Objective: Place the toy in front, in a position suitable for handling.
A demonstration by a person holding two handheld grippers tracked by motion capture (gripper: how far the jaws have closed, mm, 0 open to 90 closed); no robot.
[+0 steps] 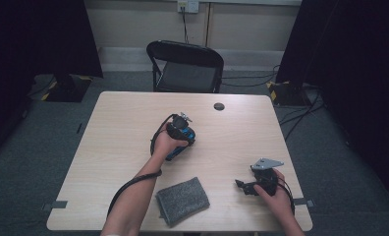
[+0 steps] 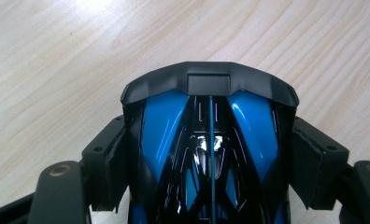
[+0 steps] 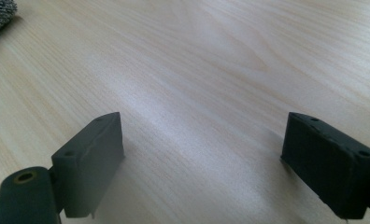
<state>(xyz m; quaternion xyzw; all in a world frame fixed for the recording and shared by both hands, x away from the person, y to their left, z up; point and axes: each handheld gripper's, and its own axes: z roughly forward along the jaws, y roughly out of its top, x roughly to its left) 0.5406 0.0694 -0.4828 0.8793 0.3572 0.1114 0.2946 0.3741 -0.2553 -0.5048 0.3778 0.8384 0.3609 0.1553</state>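
two fingers (image 2: 103, 163) clamp an unlabelled blue-black toy car (image 2: 210, 140).

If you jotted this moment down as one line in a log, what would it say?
left hand-held gripper: shut on blue-and-black toy car, above table | right hand-held gripper: open, holds nothing | grey cloth: lies untouched near front edge

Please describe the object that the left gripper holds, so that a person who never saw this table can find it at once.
Look at the light wooden table, near its middle, where the left gripper closes its two black jaws on the object. It is a glossy blue and black toy car with a matt black spoiler-like end. The only other loose thing nearby, the grey cloth, is soft, dull and lies near the table's front edge.
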